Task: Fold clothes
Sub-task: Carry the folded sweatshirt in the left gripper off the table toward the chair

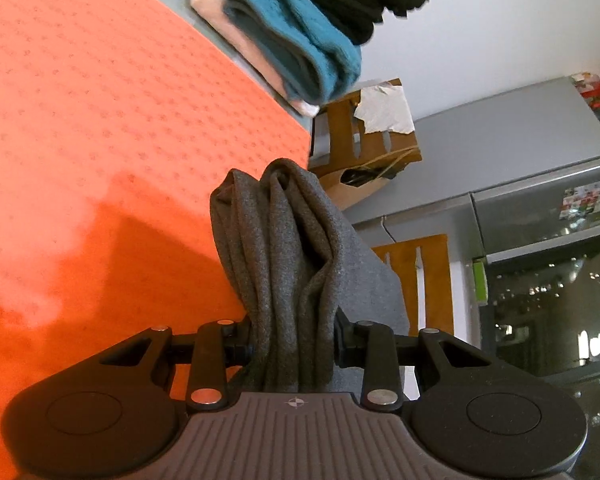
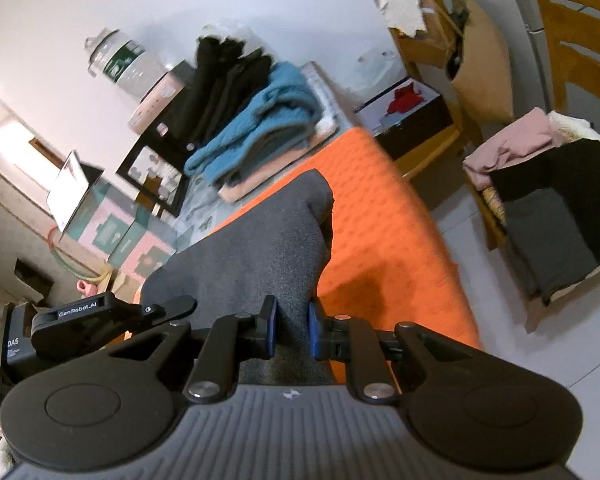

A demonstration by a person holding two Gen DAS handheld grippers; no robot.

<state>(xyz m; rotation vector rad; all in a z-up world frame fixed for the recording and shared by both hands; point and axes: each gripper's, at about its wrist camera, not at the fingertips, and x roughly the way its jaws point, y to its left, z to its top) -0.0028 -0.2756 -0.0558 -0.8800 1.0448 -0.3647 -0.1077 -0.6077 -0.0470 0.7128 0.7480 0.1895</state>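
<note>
While both tongs, the left tongs (image 1: 294, 344) and the right tongs (image 2: 292, 330), pinch the grey garment (image 2: 260, 248) above the orange surface (image 1: 100, 120), I should lower it evenly, keeping the edge tight.

right gripper (image 2: 291, 330) clamps grey garment (image 2: 256, 248) | over orange mat (image 2: 384, 232) | folded pile (image 2: 256, 132) behind

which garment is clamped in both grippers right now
The grey garment, bunched between the left gripper and right gripper. The teal sweater and black clothes lie stacked, untouched.
</note>
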